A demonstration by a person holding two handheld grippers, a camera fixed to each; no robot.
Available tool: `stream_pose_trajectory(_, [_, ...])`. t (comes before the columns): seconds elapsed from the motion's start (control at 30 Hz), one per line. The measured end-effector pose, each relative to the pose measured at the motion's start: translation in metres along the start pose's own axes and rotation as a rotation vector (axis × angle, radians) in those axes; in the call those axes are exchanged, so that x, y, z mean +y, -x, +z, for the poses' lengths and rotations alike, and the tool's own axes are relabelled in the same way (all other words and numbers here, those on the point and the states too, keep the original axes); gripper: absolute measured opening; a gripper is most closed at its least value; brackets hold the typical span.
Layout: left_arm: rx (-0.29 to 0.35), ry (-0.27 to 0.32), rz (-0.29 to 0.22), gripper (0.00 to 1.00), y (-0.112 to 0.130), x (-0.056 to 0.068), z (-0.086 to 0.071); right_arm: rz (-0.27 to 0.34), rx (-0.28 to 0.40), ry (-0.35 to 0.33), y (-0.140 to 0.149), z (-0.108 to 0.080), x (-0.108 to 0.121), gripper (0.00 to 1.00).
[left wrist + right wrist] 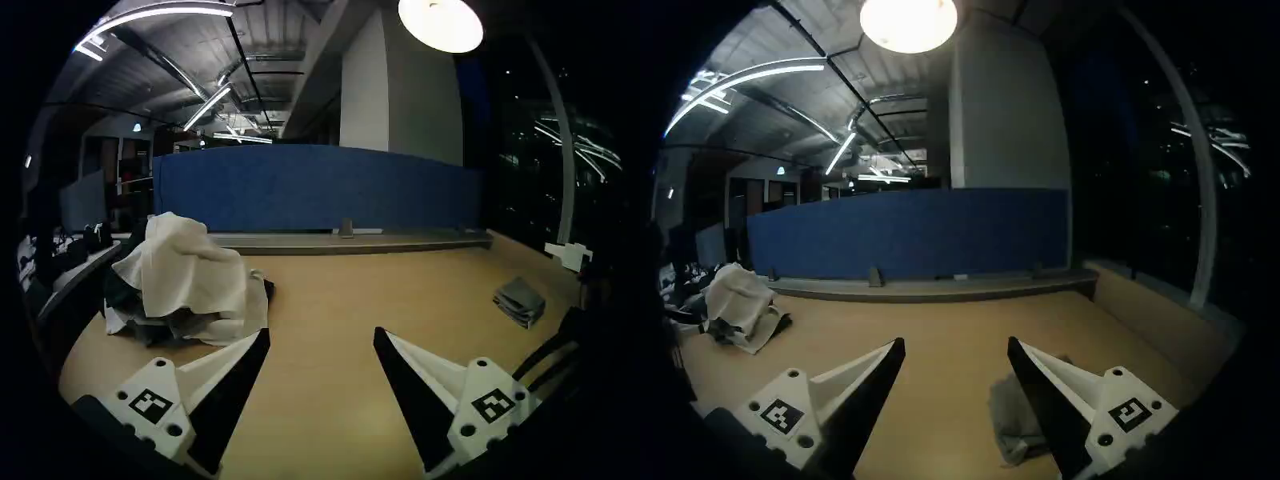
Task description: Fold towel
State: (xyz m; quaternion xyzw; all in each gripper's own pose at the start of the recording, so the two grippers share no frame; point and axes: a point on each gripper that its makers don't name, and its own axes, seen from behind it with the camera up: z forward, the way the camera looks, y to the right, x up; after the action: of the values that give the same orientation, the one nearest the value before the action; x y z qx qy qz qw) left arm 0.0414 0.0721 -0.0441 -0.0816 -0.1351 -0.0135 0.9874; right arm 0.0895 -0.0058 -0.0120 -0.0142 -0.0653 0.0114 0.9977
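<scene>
A crumpled heap of white towels (pixel 192 280) lies unfolded at the left side of the wooden table (pixel 360 304). A stack of folded grey towels (pixel 520 302) rests flat at the right side, well apart.

Right tool (pixel 954 342) spread, empty; folded towel (pixel 1010 424) nearby.

A blue screen (pixel 320 188) backs the worktop (pixel 344 304). A round lamp (pixel 440 22) glows at one o'clock, beside a pillar (pixel 400 96).
</scene>
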Motion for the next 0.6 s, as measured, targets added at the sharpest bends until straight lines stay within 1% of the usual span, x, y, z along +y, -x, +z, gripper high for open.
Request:
stream_pose_trajectory(0.1, [0.029,-0.019,-0.01,0.97,-0.001,-0.006,0.002,-0.034,0.036,0.003,-0.003,-0.004,-0.012,1.0])
stream_pose_trajectory(0.2, [0.046,-0.03,-0.007,0.97,0.002,-0.009,0.003,-0.053,0.045,-0.007,0.001,-0.006,-0.023,1.0])
stream_pose_trajectory(0.3, [0.059,-0.035,0.0,0.97,0.005,-0.01,0.005,-0.052,0.048,-0.012,0.003,-0.008,-0.029,1.0])
stream_pose_trajectory(0.4, [0.083,-0.04,0.0,0.97,0.002,-0.012,0.007,-0.041,0.065,-0.011,0.0,-0.01,-0.031,1.0])
stream_pose_trajectory(0.5, [0.116,-0.049,-0.007,0.97,-0.004,-0.018,0.009,-0.031,0.078,-0.004,-0.001,-0.012,-0.031,1.0])
stream_pose_trajectory(0.6, [0.144,-0.074,-0.005,0.97,-0.007,-0.025,0.011,-0.036,0.067,-0.005,0.006,-0.012,-0.034,1.0])
